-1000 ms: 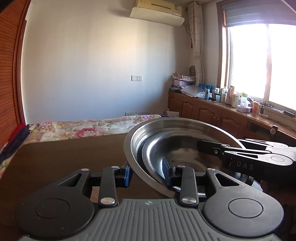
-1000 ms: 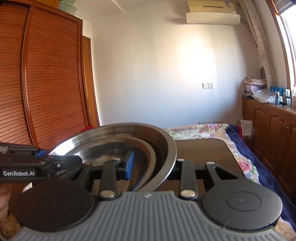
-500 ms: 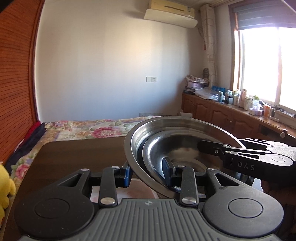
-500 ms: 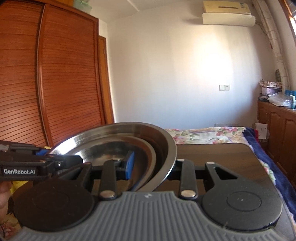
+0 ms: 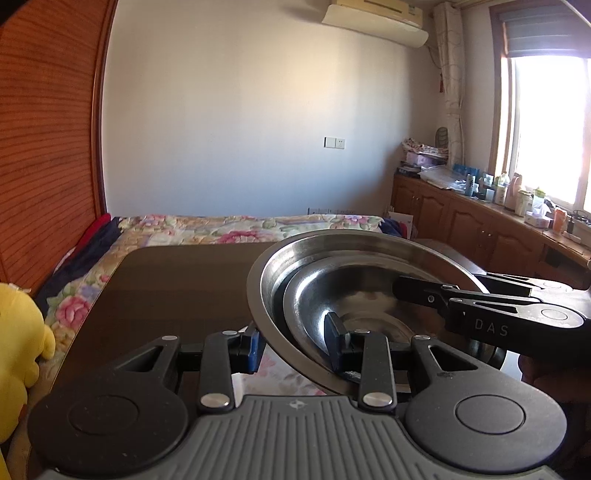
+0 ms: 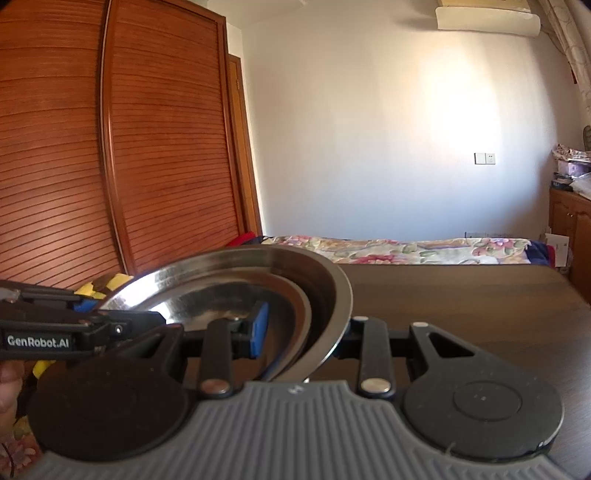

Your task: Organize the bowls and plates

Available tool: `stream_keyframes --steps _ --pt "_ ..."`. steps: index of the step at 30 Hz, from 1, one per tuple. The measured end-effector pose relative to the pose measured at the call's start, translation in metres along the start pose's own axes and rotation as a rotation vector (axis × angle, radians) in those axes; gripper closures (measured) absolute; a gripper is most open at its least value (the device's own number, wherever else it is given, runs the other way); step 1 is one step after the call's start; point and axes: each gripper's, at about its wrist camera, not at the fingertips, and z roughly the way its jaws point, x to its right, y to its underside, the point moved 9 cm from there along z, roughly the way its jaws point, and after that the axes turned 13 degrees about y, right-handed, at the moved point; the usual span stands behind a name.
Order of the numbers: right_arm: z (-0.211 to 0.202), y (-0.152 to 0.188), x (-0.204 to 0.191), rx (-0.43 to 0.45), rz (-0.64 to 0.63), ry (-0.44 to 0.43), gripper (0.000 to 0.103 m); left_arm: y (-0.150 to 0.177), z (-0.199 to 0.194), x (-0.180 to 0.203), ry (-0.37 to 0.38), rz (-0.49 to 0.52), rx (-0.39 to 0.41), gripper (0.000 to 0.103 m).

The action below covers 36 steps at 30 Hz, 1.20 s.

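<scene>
Sharing the load, left gripper (image 5: pixel 295 350) and right gripper (image 6: pixel 301 334) jaws pinch opposite rims of the nested steel bowls (image 5: pixel 354 280), keeping them level above the desk (image 5: pixel 177 280)

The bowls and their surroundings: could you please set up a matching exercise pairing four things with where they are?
Things:
1. small bowl
2. big bowl
3. yellow toy
4. air conditioner

Places:
A. high on the wall
B. left of the table
C. nested inside another bowl
D. rim gripped from both sides by the left gripper and right gripper

Pairs: 1-C, 2-D, 3-B, 4-A
</scene>
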Motion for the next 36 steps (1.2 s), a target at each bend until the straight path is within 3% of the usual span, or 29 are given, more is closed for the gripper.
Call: stream_keyframes --steps 10,36 --pt "0.002 0.013 -0.019 -0.033 -0.029 -0.027 0.068 0.022 -0.004 -0.015 -0.012 -0.019 -0.031 0.067" --pt "0.010 0.025 -0.030 -0.091 -0.065 -0.031 0.064 0.033 -0.001 -0.021 -0.028 -0.030 -0.045 0.067"
